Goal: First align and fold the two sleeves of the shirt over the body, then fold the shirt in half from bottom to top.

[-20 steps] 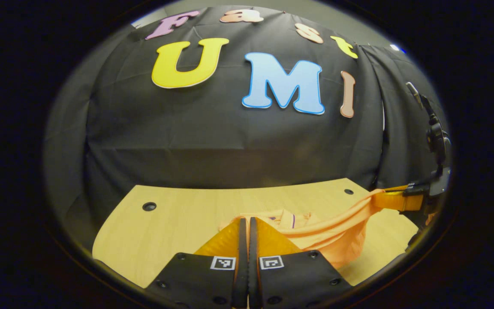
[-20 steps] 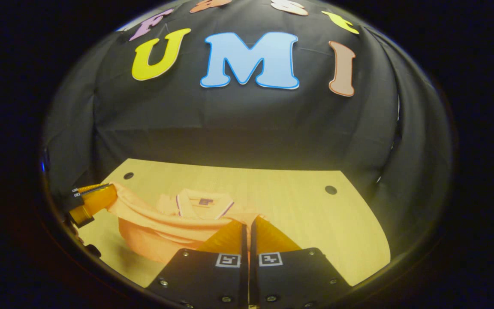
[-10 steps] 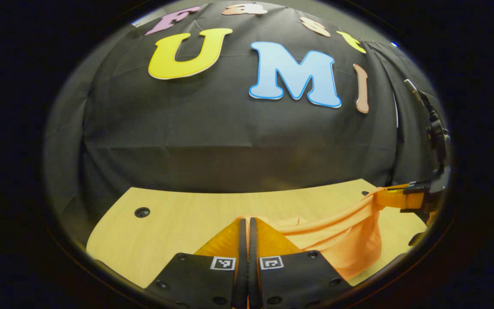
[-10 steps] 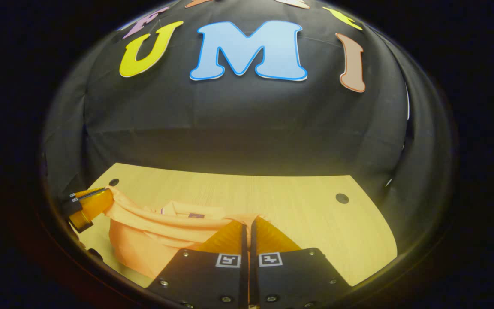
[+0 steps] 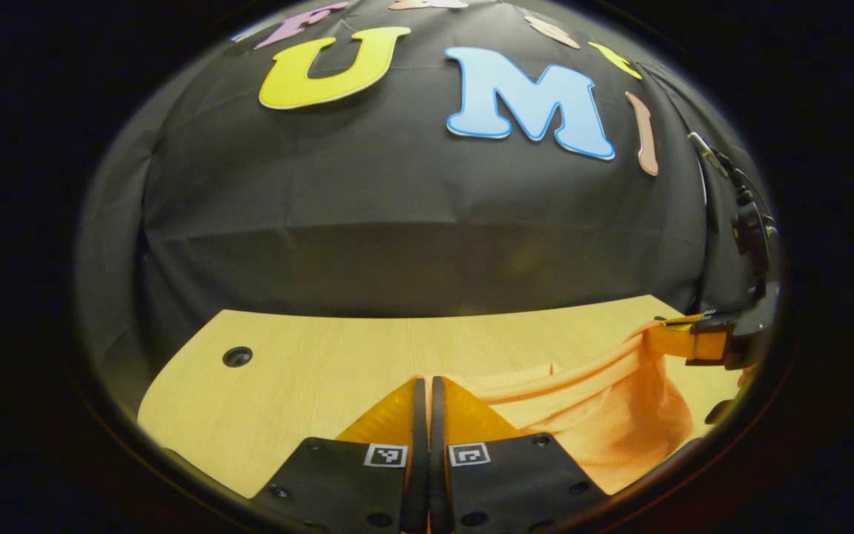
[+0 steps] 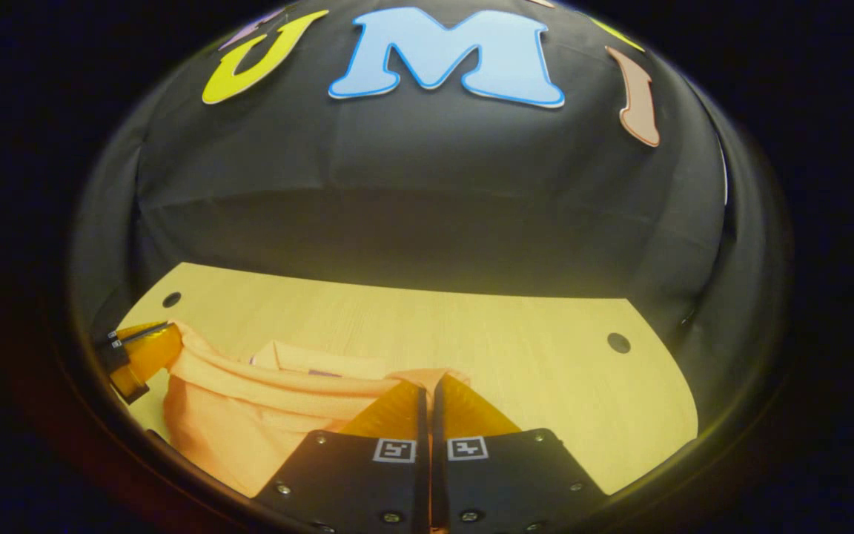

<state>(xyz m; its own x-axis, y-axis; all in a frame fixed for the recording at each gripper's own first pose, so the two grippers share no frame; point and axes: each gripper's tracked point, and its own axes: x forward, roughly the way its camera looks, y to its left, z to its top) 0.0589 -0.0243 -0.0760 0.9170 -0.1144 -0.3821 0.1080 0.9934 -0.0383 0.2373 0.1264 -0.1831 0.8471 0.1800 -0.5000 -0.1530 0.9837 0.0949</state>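
An orange polo shirt (image 5: 605, 415) hangs stretched between both grippers above the wooden table (image 5: 308, 371). My left gripper (image 5: 424, 382) is shut on one corner of its hem. The hem runs right to the right gripper (image 5: 668, 337), also clamped on the cloth. In the right gripper view, my right gripper (image 6: 427, 380) is shut on the shirt (image 6: 249, 415), and the left gripper (image 6: 167, 337) holds the far corner at the left edge. The collar (image 6: 308, 360) shows just behind the raised hem, lying on the table (image 6: 516, 356).
The table has small round holes near its corners (image 5: 237, 357) (image 6: 617, 343). The black cloth wall stands right behind the table's far edge. A black device on a cable (image 5: 749, 230) hangs at the right edge of the left gripper view.
Both grippers have carried the raised hem forward toward the collar. The collar is now mostly covered by the lifted cloth, and the wall looms closer.
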